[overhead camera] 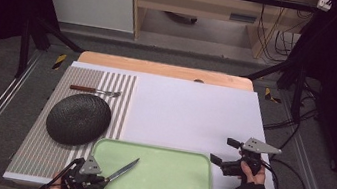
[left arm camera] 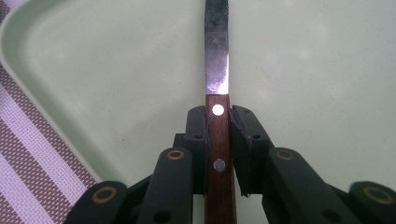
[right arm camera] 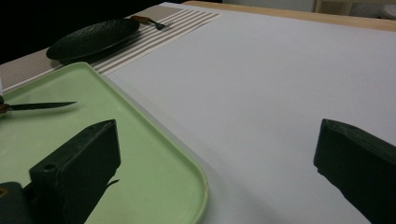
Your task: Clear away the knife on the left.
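Note:
A knife (overhead camera: pixel 123 169) with a wooden handle (left arm camera: pixel 218 154) and a steel blade (left arm camera: pixel 216 44) points over the pale green tray (overhead camera: pixel 178 187). My left gripper (overhead camera: pixel 102 181) is shut on that handle at the tray's near left corner, its pads (left arm camera: pixel 196 135) pressed on both sides. In the right gripper view the serrated blade (right arm camera: pixel 39 106) hovers just above the tray (right arm camera: pixel 154 154). My right gripper (overhead camera: pixel 220 159) stands open over the white mat to the right of the tray, nothing between its jaws.
A black round plate (overhead camera: pixel 78 117) lies on a striped placemat (overhead camera: pixel 54 153) at the left, with a wooden-handled fork (overhead camera: pixel 95 91) beyond it. The white mat (overhead camera: pixel 194 113) covers the table's middle and right. A cable (overhead camera: pixel 290 181) trails from the right gripper.

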### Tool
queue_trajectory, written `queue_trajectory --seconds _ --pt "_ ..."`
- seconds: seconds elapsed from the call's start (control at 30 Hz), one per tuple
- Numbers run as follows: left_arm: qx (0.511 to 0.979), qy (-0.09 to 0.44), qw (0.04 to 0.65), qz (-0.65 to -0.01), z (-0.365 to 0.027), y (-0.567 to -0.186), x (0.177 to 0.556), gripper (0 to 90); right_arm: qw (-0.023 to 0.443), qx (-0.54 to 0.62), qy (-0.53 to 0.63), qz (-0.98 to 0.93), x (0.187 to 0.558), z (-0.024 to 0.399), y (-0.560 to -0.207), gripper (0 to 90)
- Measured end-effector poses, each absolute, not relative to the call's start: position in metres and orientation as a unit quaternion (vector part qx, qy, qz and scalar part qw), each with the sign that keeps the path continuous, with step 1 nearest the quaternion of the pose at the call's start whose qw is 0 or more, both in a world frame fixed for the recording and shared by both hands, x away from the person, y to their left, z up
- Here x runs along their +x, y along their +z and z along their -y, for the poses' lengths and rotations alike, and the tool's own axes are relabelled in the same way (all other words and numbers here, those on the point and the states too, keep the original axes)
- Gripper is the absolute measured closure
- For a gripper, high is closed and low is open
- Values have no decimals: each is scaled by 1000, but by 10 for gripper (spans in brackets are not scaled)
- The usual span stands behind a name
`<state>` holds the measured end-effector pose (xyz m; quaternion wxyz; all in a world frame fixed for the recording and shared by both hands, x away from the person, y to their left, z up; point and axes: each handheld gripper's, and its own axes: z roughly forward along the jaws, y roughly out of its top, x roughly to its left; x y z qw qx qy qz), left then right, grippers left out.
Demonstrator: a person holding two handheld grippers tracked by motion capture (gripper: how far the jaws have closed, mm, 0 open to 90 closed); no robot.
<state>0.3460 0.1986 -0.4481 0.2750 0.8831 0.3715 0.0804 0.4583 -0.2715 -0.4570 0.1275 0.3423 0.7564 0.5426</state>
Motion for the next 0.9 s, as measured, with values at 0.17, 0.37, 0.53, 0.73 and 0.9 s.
queue_trajectory --seconds 0.17,0.37,0.53,0.73,0.9 --pt "886 81 268 -369 -196 -450 344 769 128 343 543 -756 458 272 -457 9" --pt "891 81 260 -363 -193 -454 344 769 128 342 543 -756 458 272 -457 9" --pt "894 83 258 -357 -192 -455 344 765 128 343 542 -756 458 272 -457 9" --pt "892 88 271 -350 -195 -453 345 674 129 343 542 -756 458 272 -457 8" --pt "886 98 309 -332 -196 -449 346 709 129 344 542 -756 459 272 -457 7"
